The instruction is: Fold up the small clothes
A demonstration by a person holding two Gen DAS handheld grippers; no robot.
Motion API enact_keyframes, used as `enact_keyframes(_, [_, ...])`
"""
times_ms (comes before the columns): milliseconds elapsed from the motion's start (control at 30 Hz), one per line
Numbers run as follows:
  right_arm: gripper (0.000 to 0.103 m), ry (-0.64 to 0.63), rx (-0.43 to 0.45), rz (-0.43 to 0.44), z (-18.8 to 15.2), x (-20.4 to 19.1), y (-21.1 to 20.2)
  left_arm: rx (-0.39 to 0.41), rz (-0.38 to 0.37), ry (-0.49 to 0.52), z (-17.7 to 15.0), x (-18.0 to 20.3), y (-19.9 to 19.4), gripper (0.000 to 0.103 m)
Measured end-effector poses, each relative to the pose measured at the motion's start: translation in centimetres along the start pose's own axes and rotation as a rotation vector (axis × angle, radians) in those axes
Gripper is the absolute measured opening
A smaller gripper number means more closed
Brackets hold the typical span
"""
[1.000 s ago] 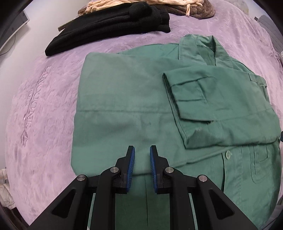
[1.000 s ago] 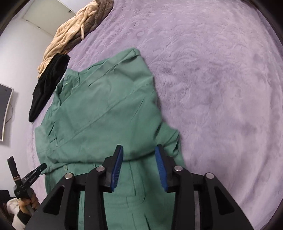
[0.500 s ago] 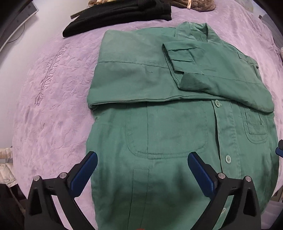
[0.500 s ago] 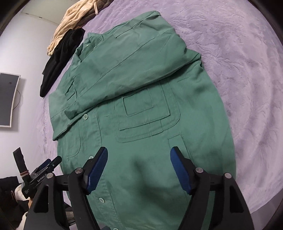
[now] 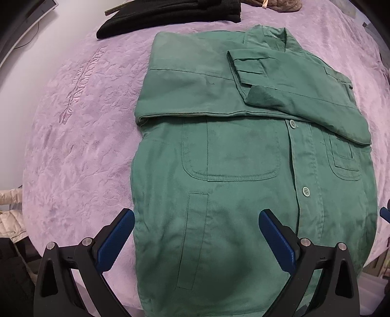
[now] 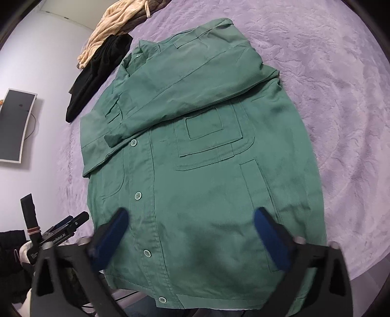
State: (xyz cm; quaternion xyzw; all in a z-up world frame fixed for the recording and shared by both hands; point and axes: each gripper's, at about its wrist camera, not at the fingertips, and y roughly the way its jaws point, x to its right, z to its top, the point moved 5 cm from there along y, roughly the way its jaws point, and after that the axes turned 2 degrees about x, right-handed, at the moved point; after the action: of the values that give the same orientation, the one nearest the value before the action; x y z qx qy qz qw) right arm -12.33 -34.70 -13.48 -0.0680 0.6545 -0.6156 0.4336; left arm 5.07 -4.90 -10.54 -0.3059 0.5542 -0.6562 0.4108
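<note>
- Left claw (image 5: pixel 196 240): lower centre of left wrist view, jaws spread wide, nothing gripped. Blue pads (image 5: pixel 114 240) sit over the near hem area of the green jacket (image 5: pixel 231 151); contact w/ fabric cannot be told.
- Right claw (image 6: pixel 195 239): lower centre of right wrist view, jaws also spread wide, holding nothing; blurred. Blue pads (image 6: pixel 270 239) hang over the jacket's lower front.
- In right wrist view, the left claw also shows at lower left edge, beside the jacket's hem corner, w/ a hand behind it.
- Green jacket (image 6: pixel 207 170): lies front-up on the purple bedspread (image 5: pixel 80 136), filling centre of both frames. Buttoned; light green buttons (image 5: pixel 293 124) run down the placket.
- Both sleeves folded in across the chest. One sleeve (image 5: pixel 299 90) crosses from upper centre to right of left wrist view, cuff toward the collar (image 5: pixel 270 34); it lies on top of the other folded panel.
- Large patch pocket (image 5: pixel 231 156) at centre of left wrist view, below the folded sleeve edge; vertical welt pocket below it, nearer the claw.
- Lower body of jacket unfolded, flat, hem at bottom of frame.
- Black garment (image 5: pixel 170 14): folded, upper centre-left of left wrist view, on bedspread, just beyond jacket's shoulder, apart from it.
- Beige garment (image 6: pixel 109 29): upper left of right wrist view, touching the black garment (image 6: pixel 97 70).
- Bedspread (image 6: pixel 341 97): embossed pattern, lettering at left in left wrist view.
- Monitor (image 6: pixel 15 126): on wall, left edge of right wrist view.
</note>
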Motion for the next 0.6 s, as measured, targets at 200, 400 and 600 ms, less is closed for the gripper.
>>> enact_keyframes(200, [0.103,0.011,-0.029,0.050,-0.1,0.4,-0.3,0.005,0.001,-0.010,0.2,1.5,-0.3,0.102])
enact_keyframes(400, [0.103,-0.002,-0.044,0.066,0.7,1.6,-0.8,0.021,0.010,-0.041,0.2,3.0,-1.4,0.102])
enact_keyframes(600, [0.103,-0.056,-0.106,0.097,1.0,2.9,-1.1,0.028,0.029,-0.094,-1.2,4.6,-2.3,0.102])
